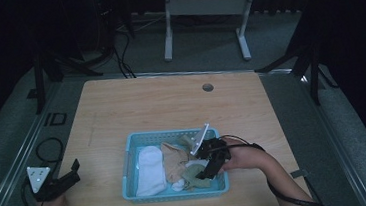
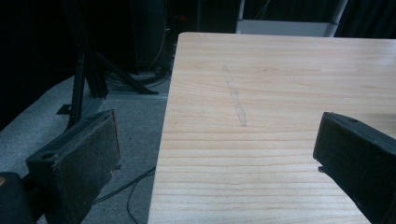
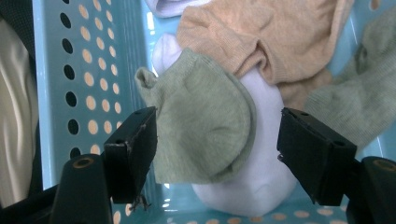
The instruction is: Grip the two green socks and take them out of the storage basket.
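A light blue perforated basket (image 1: 168, 133) sits on the wooden table (image 1: 161, 105) near its front edge and holds several socks. Inside lie a white sock (image 1: 149, 171), a tan sock (image 1: 175, 159) and a pale green sock (image 1: 192, 175). My right gripper (image 1: 206, 173) reaches down into the basket's right end. In the right gripper view its jaws (image 3: 217, 149) straddle the green sock (image 3: 205, 126), which lies on a white sock (image 3: 261, 182). The left pad touches the sock's edge and the right pad stands apart. My left gripper (image 1: 74, 170) hovers open at the table's left front edge.
A tan sock (image 3: 261, 37) and a second green sock (image 3: 355, 102) lie beyond the jaws, with the basket wall (image 3: 84, 70) close on the left. The left gripper (image 2: 215, 158) faces bare wood (image 2: 280, 84), and the floor with cables drops off to its left. A cable hole (image 1: 207, 87) marks the table's far side.
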